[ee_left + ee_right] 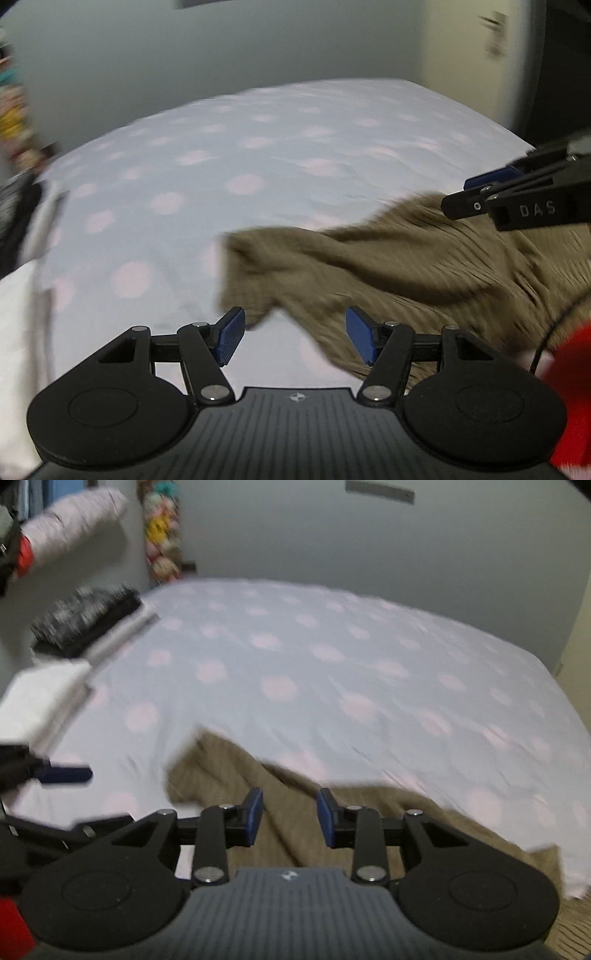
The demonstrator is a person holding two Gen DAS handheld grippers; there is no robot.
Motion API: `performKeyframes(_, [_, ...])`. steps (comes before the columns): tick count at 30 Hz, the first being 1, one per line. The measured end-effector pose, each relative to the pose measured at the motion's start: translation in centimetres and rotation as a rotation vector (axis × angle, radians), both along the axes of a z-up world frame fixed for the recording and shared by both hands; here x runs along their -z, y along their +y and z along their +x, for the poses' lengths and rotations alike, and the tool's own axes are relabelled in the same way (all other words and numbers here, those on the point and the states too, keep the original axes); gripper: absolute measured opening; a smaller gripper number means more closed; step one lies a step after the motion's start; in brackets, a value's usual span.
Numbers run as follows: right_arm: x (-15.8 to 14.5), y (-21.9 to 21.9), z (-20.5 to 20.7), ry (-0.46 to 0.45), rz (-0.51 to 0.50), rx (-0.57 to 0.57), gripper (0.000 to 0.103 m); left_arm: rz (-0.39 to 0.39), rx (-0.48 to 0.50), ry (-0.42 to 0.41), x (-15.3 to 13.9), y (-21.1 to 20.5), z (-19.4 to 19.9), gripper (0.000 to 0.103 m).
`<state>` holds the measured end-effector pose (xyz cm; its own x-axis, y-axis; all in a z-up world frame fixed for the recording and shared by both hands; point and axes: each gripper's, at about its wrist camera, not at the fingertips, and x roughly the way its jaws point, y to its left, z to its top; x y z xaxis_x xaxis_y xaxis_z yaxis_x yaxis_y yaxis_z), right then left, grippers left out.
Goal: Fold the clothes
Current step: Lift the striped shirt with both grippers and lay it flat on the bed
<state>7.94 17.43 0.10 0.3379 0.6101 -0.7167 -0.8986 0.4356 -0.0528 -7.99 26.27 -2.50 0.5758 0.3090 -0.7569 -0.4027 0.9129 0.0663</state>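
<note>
A bed [332, 657] with a pale sheet dotted pink fills both views. A brown ribbed garment [388, 266] lies crumpled at its near edge. The left gripper [295, 334] hangs over the garment's corner, fingers [231, 332] spread wide and empty. The right gripper [290, 818] stands partly open over the cloth, gripping nothing.

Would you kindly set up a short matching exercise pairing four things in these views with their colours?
Things:
1. garment
2. bed sheet
3. left claw pads
4. sleeve

Colours:
A. red
B. pale with pink dots
C. olive brown
D. blue

Pairs: 1-C, 2-B, 3-D, 4-A
</note>
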Motion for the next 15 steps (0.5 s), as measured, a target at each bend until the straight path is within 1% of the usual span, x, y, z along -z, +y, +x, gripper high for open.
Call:
performKeyframes(3, [1.6,-3.4,2.3,0.021,-0.113,0.038,0.036,-0.002,0.16,0.028,1.5,-1.9,1.4,0.072])
performKeyframes(5, [3.0,-5.9,3.8,0.054,-0.187,0.08,0.036,0.02,0.279,0.061,2.4,-3.8,2.1,0.072])
performKeyframes(7, [4.4,-8.6,5.1,0.091,-0.25,0.127,0.036,0.035,0.369,0.097,3.4,-5.3,2.5,0.072])
performKeyframes(8, [5.1,-9.6,5.8,0.121,-0.268,0.157,0.036,0.031,0.397,0.124,3.9,-5.9,2.8,0.072])
performKeyframes(10, [6.4,-11.7,7.1,0.182,-0.303,0.215,0.036,0.005,0.396,0.183,5.4,-6.3,3.5,0.072])
performKeyframes(12, [7.8,-13.4,8.3,0.241,-0.325,0.275,0.036,-0.065,0.333,0.196,6.3,-5.4,3.7,0.072])
performKeyframes(15, [9.1,-16.0,9.7,0.347,-0.321,0.361,0.036,-0.169,0.236,0.214,7.6,-4.0,4.0,0.072])
